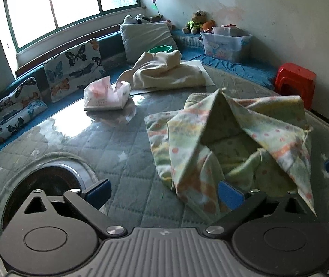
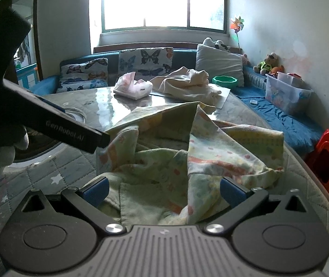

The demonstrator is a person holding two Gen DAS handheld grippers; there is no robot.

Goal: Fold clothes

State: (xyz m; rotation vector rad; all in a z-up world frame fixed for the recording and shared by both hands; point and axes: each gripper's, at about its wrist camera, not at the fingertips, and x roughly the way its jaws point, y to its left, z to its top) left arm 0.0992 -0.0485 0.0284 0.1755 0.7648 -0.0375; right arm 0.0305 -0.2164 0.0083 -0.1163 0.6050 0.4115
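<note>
Right wrist view | you can read "GenRobot.AI" on the left gripper [image 2: 104, 138] finger | "DAS" on its black body.

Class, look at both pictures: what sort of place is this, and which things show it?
Most likely a lived-in home room, perhaps a sitting or play room: a cushioned window bench with butterfly pillows, soft toys in the corner, and a tissue pack on the quilted table.

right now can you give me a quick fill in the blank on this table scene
1. The pillows behind the table are printed with ____.
2. The stool beside the table is coloured ____.
3. The left tongs stand ____, with the pastel cloth draped over one finger.
4. The tissue pack lies beside a ____-coloured garment.

Missing: butterflies; red; open; cream
</note>
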